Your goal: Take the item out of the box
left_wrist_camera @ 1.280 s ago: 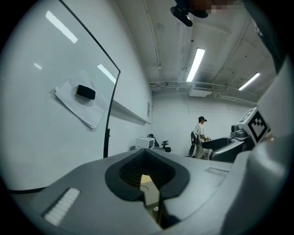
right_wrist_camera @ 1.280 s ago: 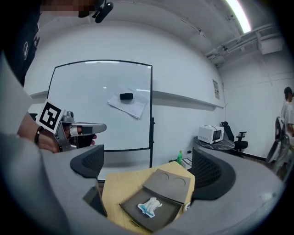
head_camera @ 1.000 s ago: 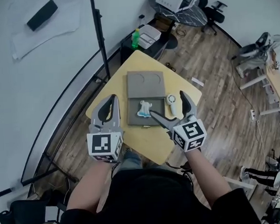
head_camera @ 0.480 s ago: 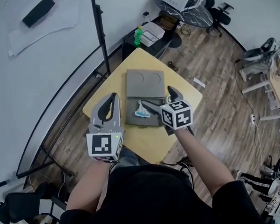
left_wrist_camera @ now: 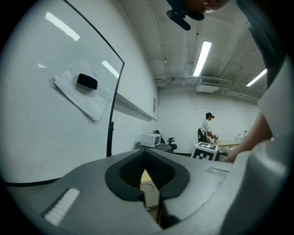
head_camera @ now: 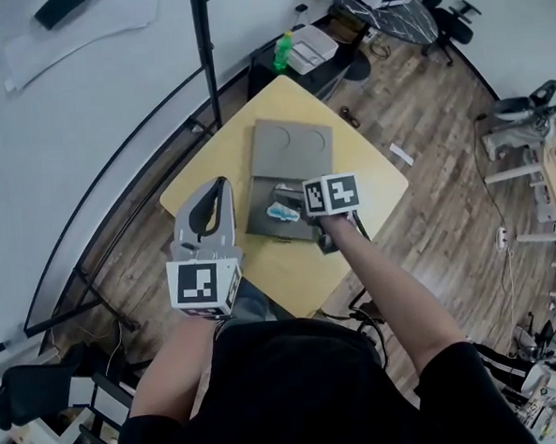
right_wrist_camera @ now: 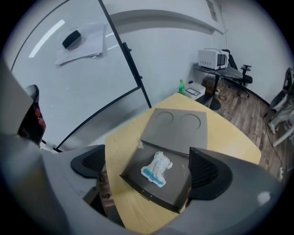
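Item [right_wrist_camera: 156, 169] in box [right_wrist_camera: 180, 189], right fingers [right_wrist_camera: 209, 172] parted above

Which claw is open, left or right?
The right claw, jaws spread wide above the box holding the white-and-blue item; the left claw has its jaws together on nothing.

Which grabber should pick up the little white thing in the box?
Right. The right gripper is open above the box, the white item framed between its jaws. The left gripper is shut, off beside the box.
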A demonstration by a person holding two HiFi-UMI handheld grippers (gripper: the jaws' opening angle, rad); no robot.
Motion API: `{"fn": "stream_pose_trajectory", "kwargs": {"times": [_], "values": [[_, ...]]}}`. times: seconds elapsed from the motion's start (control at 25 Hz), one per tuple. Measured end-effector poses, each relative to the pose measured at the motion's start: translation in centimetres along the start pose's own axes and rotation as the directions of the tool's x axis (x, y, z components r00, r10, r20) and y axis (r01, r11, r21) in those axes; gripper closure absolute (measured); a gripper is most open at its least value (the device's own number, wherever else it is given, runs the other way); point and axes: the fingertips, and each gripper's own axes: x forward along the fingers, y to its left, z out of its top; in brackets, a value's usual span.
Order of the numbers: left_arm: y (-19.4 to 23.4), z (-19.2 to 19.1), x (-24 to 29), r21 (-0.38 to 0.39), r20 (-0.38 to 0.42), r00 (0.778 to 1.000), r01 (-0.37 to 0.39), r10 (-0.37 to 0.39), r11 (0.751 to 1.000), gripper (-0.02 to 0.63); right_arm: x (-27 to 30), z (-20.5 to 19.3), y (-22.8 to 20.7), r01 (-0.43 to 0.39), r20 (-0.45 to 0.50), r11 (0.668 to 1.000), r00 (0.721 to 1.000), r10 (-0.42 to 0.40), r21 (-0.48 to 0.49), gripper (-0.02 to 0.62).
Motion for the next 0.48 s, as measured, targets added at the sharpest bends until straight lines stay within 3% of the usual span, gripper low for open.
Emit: {"fn": "stream_pose_trajectory", "kwargs": {"times": [0.48], "values": [[1.1,-2.6,0.9,-0.019,-0.054,0.998,-0.017,0.016,1.000,0.604,7.8,-4.4,-2.5,0.047,-0.244,0.980,0.970,0.002,0.195,0.037]]}}
